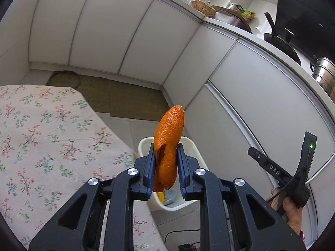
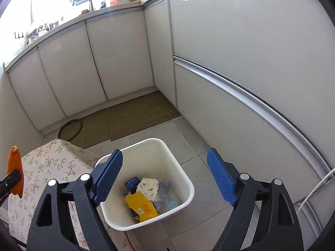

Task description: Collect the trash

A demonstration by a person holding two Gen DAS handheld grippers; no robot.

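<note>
Fingers of the left gripper (image 1: 166, 167) pinch one curled orange peel (image 1: 168, 144); right gripper (image 2: 165, 177) gapes wide, nothing between, above one white plastic bin (image 2: 184, 173) holding several wrappers, six o'clock.

Daylight floods both views, brightest at the top left of the right wrist view, where a window (image 2: 62, 4) is blown out to white glare. The glossy cabinet doors (image 2: 251, 41) carry soft sheen, and shadows are faint. Fisheye distortion bends straight edges, dark vignetting rims the corners, and focus stays sharp.
</note>
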